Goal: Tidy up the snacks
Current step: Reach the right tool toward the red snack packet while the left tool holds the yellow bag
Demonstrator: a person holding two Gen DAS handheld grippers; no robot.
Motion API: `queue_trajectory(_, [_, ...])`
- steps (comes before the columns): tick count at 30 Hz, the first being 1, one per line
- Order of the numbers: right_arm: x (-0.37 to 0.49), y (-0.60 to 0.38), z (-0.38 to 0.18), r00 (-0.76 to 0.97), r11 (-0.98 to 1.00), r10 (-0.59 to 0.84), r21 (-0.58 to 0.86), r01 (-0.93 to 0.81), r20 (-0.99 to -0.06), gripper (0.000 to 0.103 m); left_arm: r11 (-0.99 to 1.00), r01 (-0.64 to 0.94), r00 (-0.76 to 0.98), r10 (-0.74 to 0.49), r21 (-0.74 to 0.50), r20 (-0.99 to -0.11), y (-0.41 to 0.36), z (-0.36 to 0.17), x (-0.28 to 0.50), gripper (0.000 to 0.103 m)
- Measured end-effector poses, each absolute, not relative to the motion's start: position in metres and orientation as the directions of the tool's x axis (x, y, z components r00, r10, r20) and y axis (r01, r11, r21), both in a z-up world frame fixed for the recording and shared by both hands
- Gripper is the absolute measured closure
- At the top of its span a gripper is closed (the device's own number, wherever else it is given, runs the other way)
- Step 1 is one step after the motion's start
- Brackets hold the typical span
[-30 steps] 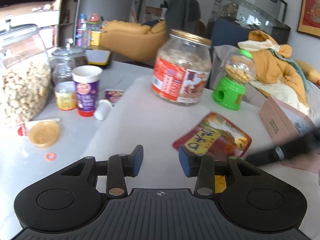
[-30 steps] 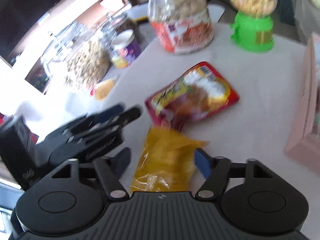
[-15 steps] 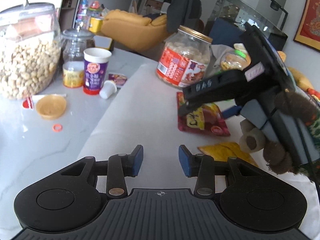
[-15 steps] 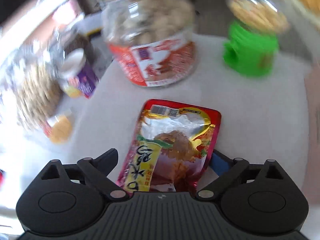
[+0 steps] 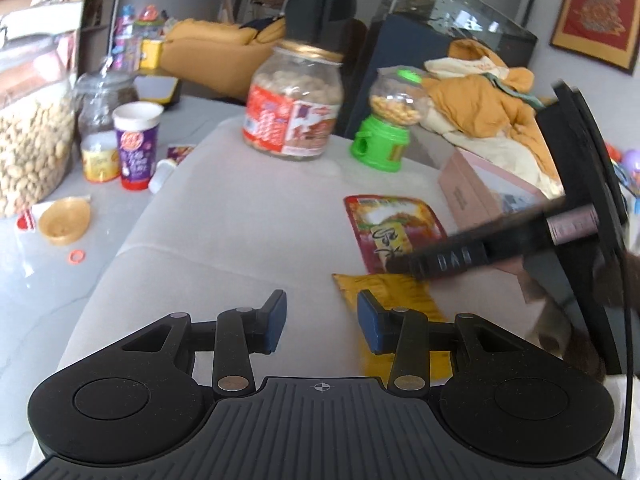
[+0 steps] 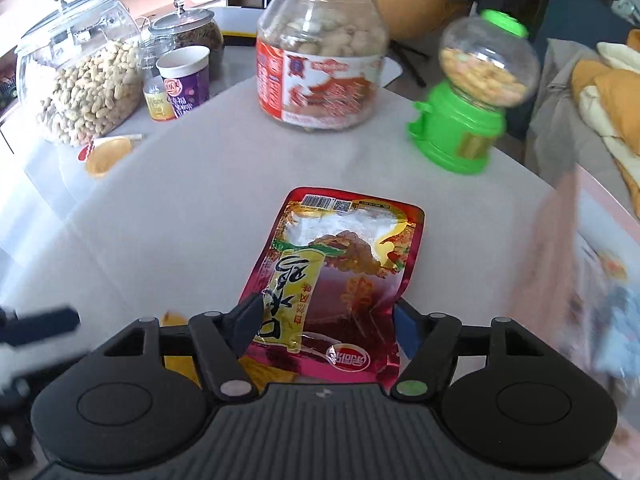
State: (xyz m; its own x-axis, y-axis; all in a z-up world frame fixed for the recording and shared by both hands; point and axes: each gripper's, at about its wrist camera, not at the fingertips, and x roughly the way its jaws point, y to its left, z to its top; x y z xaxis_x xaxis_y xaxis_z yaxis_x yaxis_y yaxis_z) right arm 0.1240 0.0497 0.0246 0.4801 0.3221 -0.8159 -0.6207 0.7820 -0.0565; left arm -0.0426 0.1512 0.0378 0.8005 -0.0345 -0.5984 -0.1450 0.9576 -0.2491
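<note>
Left gripper (image 5: 321,322) is hovering over bare grey mat (image 5: 240,220), jaws partly apart and gripping nothing; yellow packet (image 5: 384,288) is lying just right of its right finger. Right gripper (image 6: 326,326) is straddling the near end of the red snack pouch (image 6: 344,264), jaws having just been closing; whether the pads are pressing it is unclear; pink box (image 6: 568,264) is sitting further right.

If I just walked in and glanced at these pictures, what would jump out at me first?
Probably the shiny red snack packet lying flat on the pale mat, its near end between the fingers of the right gripper, whose jaws have just been closing around it. Behind it stand a big gold-lidded jar of nuts and, to its right, a bright green candy dispenser. Far left sits a glass jar of peanuts.
</note>
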Motion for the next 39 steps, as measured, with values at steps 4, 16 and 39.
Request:
queue_trajectory(4, [0.1, 0.016, 0.017, 0.462, 0.794, 0.344, -0.01, -0.608, -0.817, 0.036, 0.978, -0.115, 0.802, -0.012, -0.174, -0.597, 0.123, 0.05, -0.041, 0.059])
queue_trajectory(16, [0.052, -0.092, -0.004, 0.577, 0.863, 0.372, 0.042, -0.504, -0.727, 0.009, 0.99, 0.021, 0.737, 0.078, 0.138, -0.671, 0.044, 0.028, -0.023, 0.056])
queue_trajectory(39, [0.051, -0.079, -0.001, 0.581, 0.858, 0.396, 0.062, -0.51, -0.711, 0.001, 0.988, -0.154, 0.801, 0.144, 0.032, -0.582, 0.117, 0.016, -0.021, 0.057])
